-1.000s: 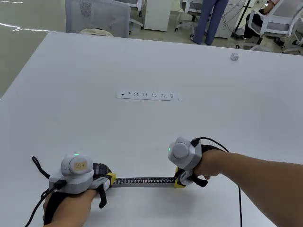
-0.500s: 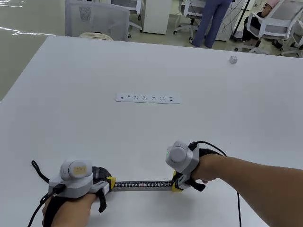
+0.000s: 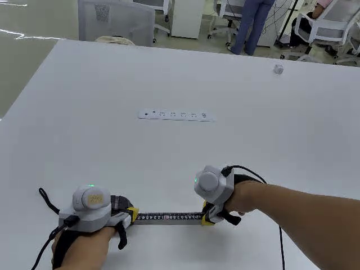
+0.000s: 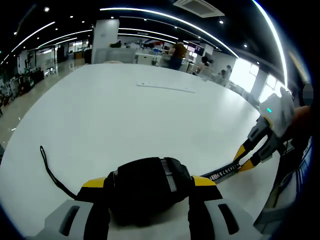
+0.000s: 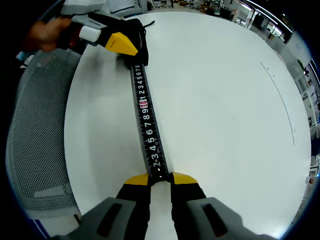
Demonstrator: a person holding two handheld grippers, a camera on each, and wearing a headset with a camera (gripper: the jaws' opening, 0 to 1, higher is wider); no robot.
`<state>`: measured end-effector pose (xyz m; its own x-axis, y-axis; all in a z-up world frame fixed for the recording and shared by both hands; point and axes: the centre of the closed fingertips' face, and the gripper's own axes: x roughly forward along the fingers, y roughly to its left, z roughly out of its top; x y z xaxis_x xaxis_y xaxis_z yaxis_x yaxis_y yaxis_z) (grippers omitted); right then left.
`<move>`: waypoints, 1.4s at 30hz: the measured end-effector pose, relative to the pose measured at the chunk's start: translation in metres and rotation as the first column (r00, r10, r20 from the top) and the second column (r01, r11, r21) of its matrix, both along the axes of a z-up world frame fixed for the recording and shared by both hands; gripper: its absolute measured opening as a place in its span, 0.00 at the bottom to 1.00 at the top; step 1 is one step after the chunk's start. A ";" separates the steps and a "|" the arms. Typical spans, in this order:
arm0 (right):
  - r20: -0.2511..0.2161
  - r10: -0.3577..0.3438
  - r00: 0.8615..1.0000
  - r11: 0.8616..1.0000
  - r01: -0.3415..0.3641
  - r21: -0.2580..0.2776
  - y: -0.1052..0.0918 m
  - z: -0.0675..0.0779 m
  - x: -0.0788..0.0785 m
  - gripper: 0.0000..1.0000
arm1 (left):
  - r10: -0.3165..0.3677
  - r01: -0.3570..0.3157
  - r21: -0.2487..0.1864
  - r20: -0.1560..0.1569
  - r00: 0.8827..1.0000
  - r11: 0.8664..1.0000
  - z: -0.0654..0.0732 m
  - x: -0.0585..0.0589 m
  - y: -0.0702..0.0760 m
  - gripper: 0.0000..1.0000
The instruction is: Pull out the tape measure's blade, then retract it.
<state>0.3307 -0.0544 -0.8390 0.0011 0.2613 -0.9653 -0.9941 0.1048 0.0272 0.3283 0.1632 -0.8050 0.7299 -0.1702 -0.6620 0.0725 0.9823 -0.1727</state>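
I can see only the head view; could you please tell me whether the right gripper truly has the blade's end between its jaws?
Observer: Yes, the right gripper is shut on the very tip of the blade.
Operator: Thank you. And how does the left one hold its end?
Observer: The left gripper has the black case clamped between its two yellow-tipped jaws.
Operator: Is anything close by that I should know of?
Observer: A grey mesh chair stands right beside the edge of the table.

Black case (image 4: 145, 187), dark white-numbered blade (image 5: 147, 130), yellow fingers (image 5: 136, 179)
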 end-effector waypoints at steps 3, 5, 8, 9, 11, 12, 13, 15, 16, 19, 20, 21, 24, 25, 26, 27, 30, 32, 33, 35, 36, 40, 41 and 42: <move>0.000 0.000 1.000 1.000 0.000 0.002 0.001 0.001 -0.001 0.14 | 0.000 0.000 0.000 0.001 1.000 1.000 0.000 0.000 0.000 0.60; 0.000 0.001 1.000 1.000 -0.001 0.003 0.002 0.001 -0.001 0.14 | 0.001 -0.001 -0.001 0.001 1.000 1.000 0.000 0.000 0.000 0.60; 0.001 0.002 1.000 1.000 -0.002 0.003 0.003 0.001 -0.001 0.14 | 0.001 -0.001 -0.001 0.001 1.000 1.000 0.000 0.000 0.000 0.60; 0.001 0.001 1.000 1.000 -0.001 0.004 0.004 0.000 0.000 0.14 | 0.001 -0.001 -0.001 0.001 1.000 1.000 0.000 0.000 0.000 0.60; 0.000 0.000 1.000 1.000 0.000 0.004 0.004 0.000 0.000 0.14 | 0.000 0.000 0.000 -0.001 1.000 1.000 0.000 0.000 0.000 0.60; 0.000 0.000 1.000 1.000 0.000 0.005 0.005 0.000 -0.001 0.14 | -0.001 0.001 0.000 -0.004 1.000 1.000 0.000 0.000 0.000 0.60; -0.001 0.000 1.000 1.000 0.000 0.005 0.005 0.000 -0.001 0.14 | -0.001 0.001 0.000 -0.006 1.000 1.000 0.000 0.000 0.000 0.60; -0.001 0.000 1.000 1.000 0.000 0.006 0.006 0.000 -0.001 0.14 | -0.001 0.001 0.000 -0.007 1.000 1.000 0.000 0.000 0.000 0.60; -0.001 -0.002 1.000 1.000 0.002 0.006 0.006 0.000 -0.001 0.14 | -0.001 0.001 0.000 -0.007 1.000 1.000 0.000 0.000 0.000 0.60; 0.000 -0.003 1.000 1.000 0.003 0.008 0.007 0.000 -0.001 0.14 | -0.001 0.001 0.000 -0.007 1.000 1.000 0.000 0.000 0.000 0.60; 0.001 -0.004 1.000 1.000 0.004 0.009 0.008 0.000 -0.001 0.14 | -0.001 0.001 0.000 -0.007 1.000 1.000 0.000 0.000 0.001 0.60; 0.001 -0.005 1.000 1.000 0.005 0.009 0.008 0.000 -0.001 0.14 | -0.001 0.001 -0.001 -0.006 1.000 1.000 0.000 0.000 0.001 0.60; 0.003 -0.002 1.000 1.000 0.002 0.009 0.010 0.000 -0.001 0.14 | -0.001 0.001 -0.001 -0.006 1.000 1.000 0.000 0.000 0.001 0.60; 0.002 -0.002 1.000 1.000 0.002 0.009 0.010 0.000 -0.001 0.14 | -0.001 0.001 -0.001 -0.006 1.000 1.000 0.000 0.000 0.001 0.60; 0.001 -0.002 1.000 1.000 0.002 0.009 0.011 0.000 -0.001 0.14 | -0.001 0.001 -0.002 -0.006 1.000 1.000 0.000 0.000 0.001 0.60; 0.001 -0.002 1.000 1.000 0.002 0.010 0.011 0.000 -0.001 0.14 | -0.001 0.001 -0.002 -0.006 1.000 1.000 0.000 0.000 0.001 0.60; 0.001 -0.001 1.000 1.000 0.001 0.009 0.012 0.000 -0.001 0.14 | -0.001 0.001 -0.002 -0.006 1.000 1.000 -0.001 0.000 0.001 0.60; 0.000 0.000 1.000 1.000 0.000 0.011 0.013 0.000 -0.001 0.14 | -0.001 0.001 -0.002 -0.005 1.000 1.000 -0.001 0.000 0.000 0.60; 0.000 -0.001 1.000 1.000 0.001 0.011 0.013 0.000 -0.002 0.14 | -0.001 0.001 -0.002 -0.005 1.000 1.000 -0.001 0.000 0.000 0.60; 0.000 -0.002 1.000 1.000 0.002 0.013 0.014 0.000 -0.002 0.14 | -0.001 0.001 -0.002 -0.004 1.000 1.000 -0.001 0.000 0.000 0.60; 0.000 -0.001 1.000 1.000 0.001 0.014 0.014 0.000 -0.002 0.14 | -0.001 0.001 -0.002 -0.004 1.000 1.000 0.000 0.000 0.000 0.60; 0.000 -0.002 1.000 1.000 0.002 0.017 0.016 0.001 -0.003 0.15 | -0.001 0.001 -0.003 -0.002 1.000 1.000 0.000 0.000 0.000 0.60; -0.001 -0.002 1.000 1.000 0.002 0.017 0.016 0.001 -0.003 0.14 | -0.001 0.001 -0.003 -0.002 1.000 1.000 0.000 0.000 0.000 0.60; -0.001 -0.001 1.000 1.000 0.001 0.018 0.017 0.001 -0.003 0.15 | -0.001 0.001 -0.003 -0.003 1.000 1.000 0.000 0.000 0.000 0.60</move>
<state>0.3279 -0.0375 -0.8384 0.0006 0.2782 -0.9605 -0.9940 0.1051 0.0298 0.3281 0.1632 -0.8053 0.7277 -0.1731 -0.6637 0.0731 0.9817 -0.1758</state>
